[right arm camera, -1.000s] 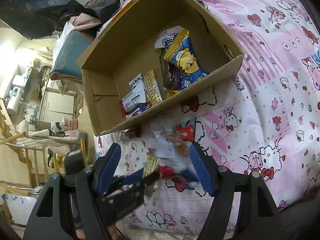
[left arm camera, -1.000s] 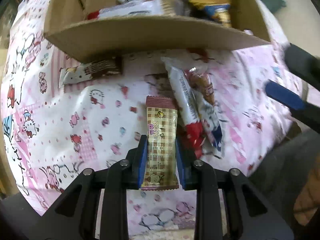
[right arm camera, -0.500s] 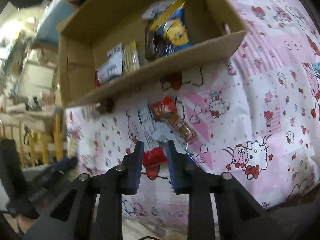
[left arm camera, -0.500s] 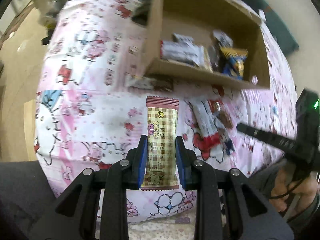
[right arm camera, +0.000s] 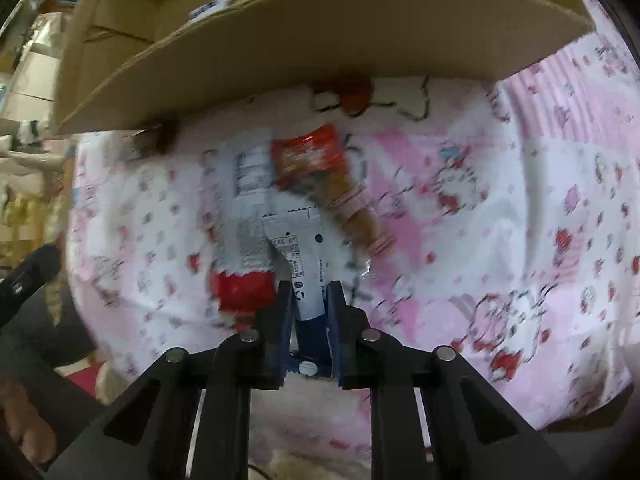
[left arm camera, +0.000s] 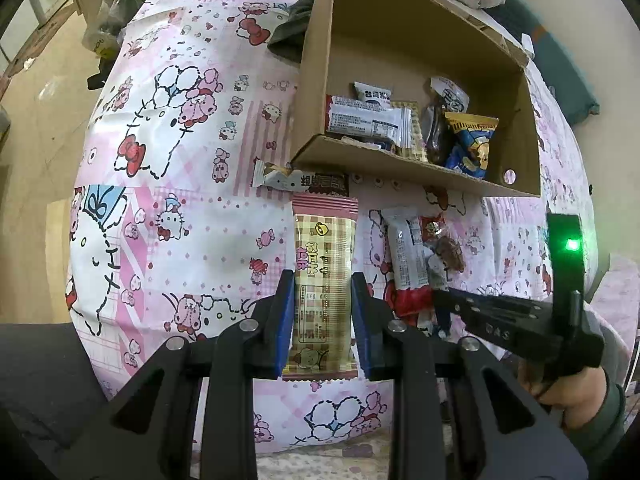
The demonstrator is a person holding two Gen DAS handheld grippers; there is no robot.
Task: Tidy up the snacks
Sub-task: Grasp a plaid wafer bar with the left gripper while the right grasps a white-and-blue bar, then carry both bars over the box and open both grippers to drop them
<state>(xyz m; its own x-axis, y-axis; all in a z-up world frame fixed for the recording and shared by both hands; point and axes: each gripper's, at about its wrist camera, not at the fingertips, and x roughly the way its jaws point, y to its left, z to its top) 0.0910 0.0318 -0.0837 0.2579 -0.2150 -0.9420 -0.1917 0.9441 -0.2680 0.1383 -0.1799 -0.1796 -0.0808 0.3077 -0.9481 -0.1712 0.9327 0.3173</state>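
My left gripper point(left arm camera: 320, 312) is shut on a beige checked snack packet point(left arm camera: 323, 280) with pink ends, held above the pink cartoon cloth. The cardboard box point(left arm camera: 408, 164) lies ahead with several snacks inside. My right gripper point(right arm camera: 307, 304) is shut on a white and blue snack packet point(right arm camera: 302, 264) that lies in a small pile on the cloth. Beside it lie a white packet with a red end point(right arm camera: 246, 240) and a red and brown packet point(right arm camera: 328, 176). The right gripper also shows in the left wrist view point(left arm camera: 444, 304) at that pile.
A brown and white snack bar point(left arm camera: 300, 180) lies on the cloth against the box's near wall. The box wall point(right arm camera: 320, 40) rises close ahead in the right wrist view. Floor and clutter lie beyond the cloth's left edge point(left arm camera: 36, 120).
My left gripper has lifted and pulled back with the checked packet, so the box looks farther. My right gripper has come down on the pile and closed on the white and blue packet.
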